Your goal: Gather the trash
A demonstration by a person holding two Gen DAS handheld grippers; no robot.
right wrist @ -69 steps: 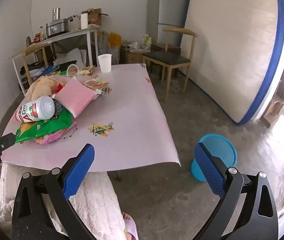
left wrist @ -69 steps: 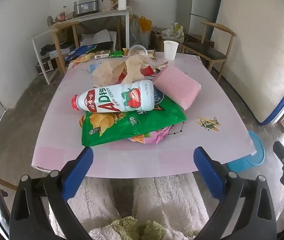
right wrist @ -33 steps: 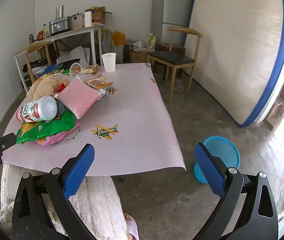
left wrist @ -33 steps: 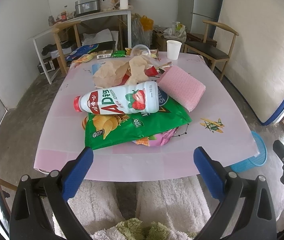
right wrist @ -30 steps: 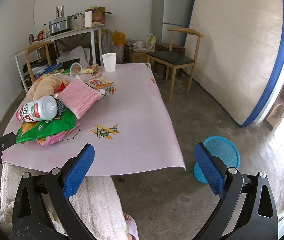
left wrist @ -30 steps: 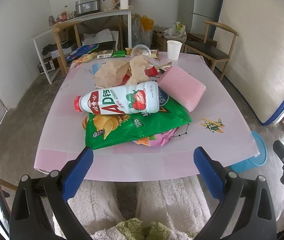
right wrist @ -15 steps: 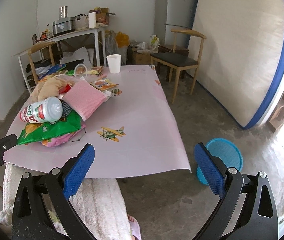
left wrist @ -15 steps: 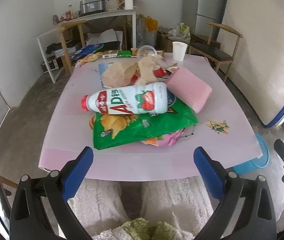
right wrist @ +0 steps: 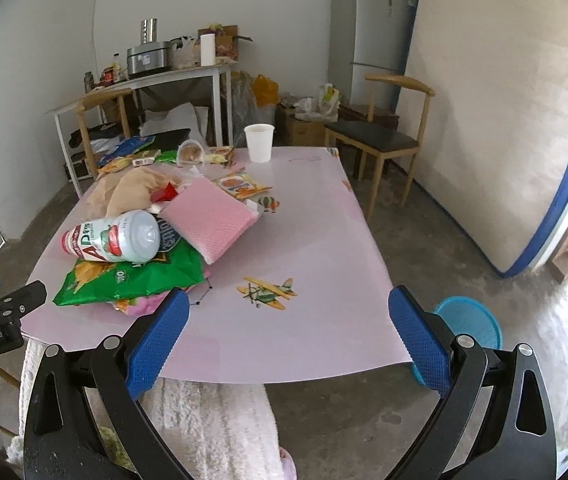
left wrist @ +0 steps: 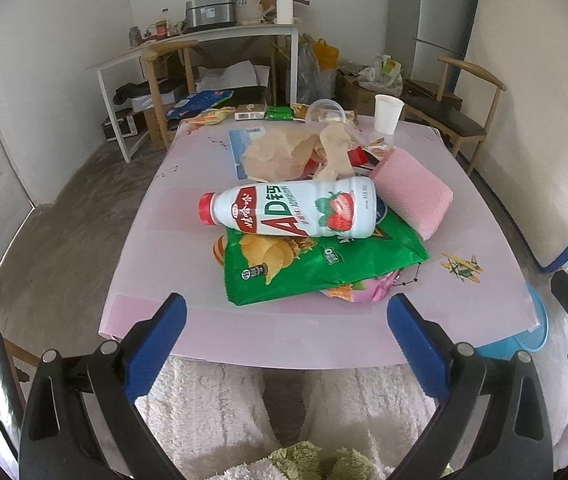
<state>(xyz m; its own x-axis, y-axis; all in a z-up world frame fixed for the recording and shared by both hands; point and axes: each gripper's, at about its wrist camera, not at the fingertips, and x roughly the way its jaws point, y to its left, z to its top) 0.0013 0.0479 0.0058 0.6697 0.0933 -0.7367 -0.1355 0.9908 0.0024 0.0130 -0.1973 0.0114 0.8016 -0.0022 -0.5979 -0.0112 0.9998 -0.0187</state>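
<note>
A pile of trash lies on the pink table (left wrist: 164,272). A white milk bottle with a red cap (left wrist: 291,210) lies on a green chip bag (left wrist: 315,264), next to a pink foam pad (left wrist: 411,196) and crumpled brown paper (left wrist: 284,152). The bottle (right wrist: 114,236), the bag (right wrist: 132,276) and the pad (right wrist: 208,218) also show in the right wrist view. My left gripper (left wrist: 284,320) is open and empty, before the table's near edge. My right gripper (right wrist: 287,324) is open and empty, over the table's near right corner. A blue trash basket (right wrist: 467,322) stands on the floor to the right.
A white paper cup (right wrist: 259,142), a clear plastic cup (right wrist: 190,152) and small snack packets (right wrist: 240,184) lie at the table's far side. A wooden chair (right wrist: 379,140), a white side table (right wrist: 156,80), a fridge (right wrist: 367,32) and a leaning mattress (right wrist: 495,120) stand around.
Both grippers have moved slightly forward and to the left, so the pile now sits a little further right in both views. Both stay open and empty.
</note>
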